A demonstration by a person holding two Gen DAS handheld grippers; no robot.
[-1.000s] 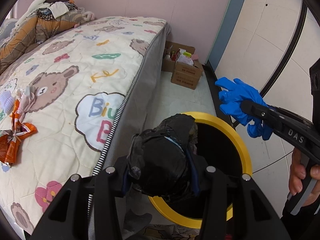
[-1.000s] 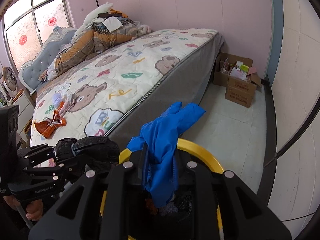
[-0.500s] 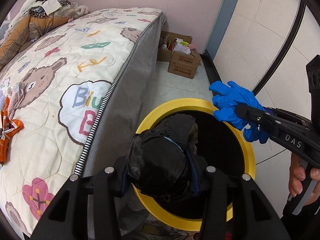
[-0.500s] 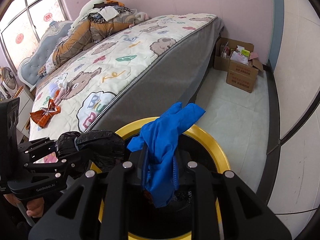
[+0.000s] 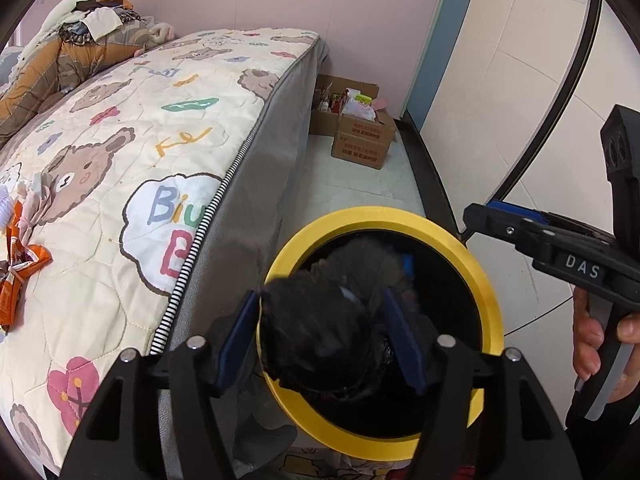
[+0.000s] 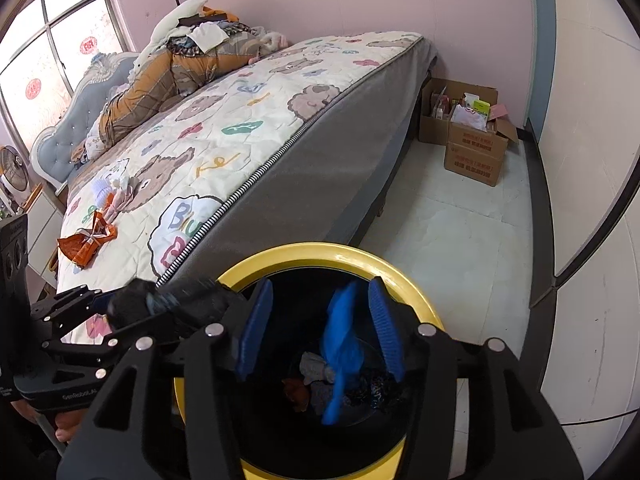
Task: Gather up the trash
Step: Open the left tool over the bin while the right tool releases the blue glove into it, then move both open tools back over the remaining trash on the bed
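Observation:
A bin with a yellow rim [image 5: 380,216] [image 6: 332,250] stands on the floor beside the bed. My left gripper [image 5: 320,304] [image 6: 92,300] hangs over its near left edge, and its jaws are opening. The crumpled black bag [image 5: 320,336] [image 6: 160,304] is blurred between the pads and no longer squeezed. My right gripper [image 6: 320,286] [image 5: 480,216] is over the bin mouth with its jaws opening. The blue glove [image 6: 340,344] is loose between them, blurred, dropping toward the trash [image 6: 316,368] at the bottom.
The bed [image 5: 120,160] with a bear-print quilt fills the left; an orange wrapper [image 5: 20,272] [image 6: 86,240] and small pale items lie on it. Cardboard boxes [image 5: 360,136] [image 6: 472,148] stand against the far wall. White floor runs between bed and right wall.
The right jaws went from shut on the blue glove to apart, and the glove slipped down into the bin. The left jaws widened around the black bag.

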